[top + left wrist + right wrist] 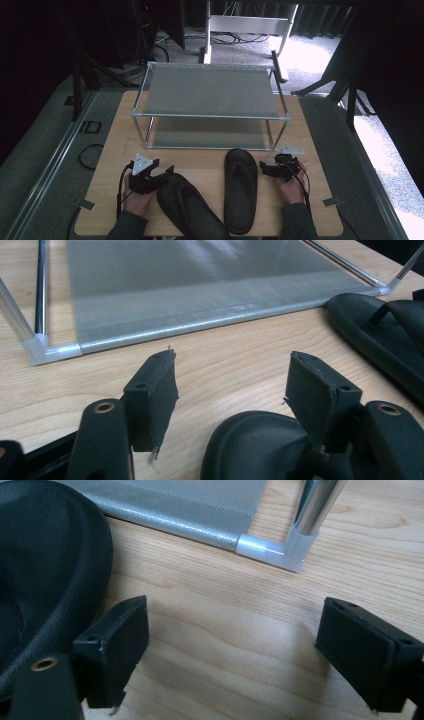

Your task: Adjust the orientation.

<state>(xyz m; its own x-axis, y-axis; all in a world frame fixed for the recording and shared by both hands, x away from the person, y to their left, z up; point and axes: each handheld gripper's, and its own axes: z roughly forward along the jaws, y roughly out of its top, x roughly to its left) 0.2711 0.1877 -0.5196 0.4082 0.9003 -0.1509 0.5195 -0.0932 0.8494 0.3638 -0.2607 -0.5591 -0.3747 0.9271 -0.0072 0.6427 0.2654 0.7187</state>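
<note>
High view: a wooden table (310, 125) seen from above, with a two-tier metal shoe rack (210, 90) standing at its far side, both mesh shelves bare. Two black flip-flops lying flat on the wood in front of the rack: left flip-flop (192, 206) angled, toe pointing up and to the left; right flip-flop (240, 187) straight, toe just short of the rack's lower shelf. Left gripper (159, 176) held at the toe end of the left flip-flop, jaws spread wide. Right gripper (264, 169) just beside the right flip-flop's edge, also spread wide, gripping nothing.

Left gripper view: jaws apart, the rounded toe of the left flip-flop (255, 445) sitting low between them and against the right-hand jaw, not yet pinched; rack's lower shelf (200, 280) ahead.

Right gripper view: bare wood between the jaws, right flip-flop (45, 570) at the left, a rack leg (310, 515) ahead.

Judged progress: very early. Neither flip-flop lifted or placed; gripping, carrying and setting both onto the rack all remain.
</note>
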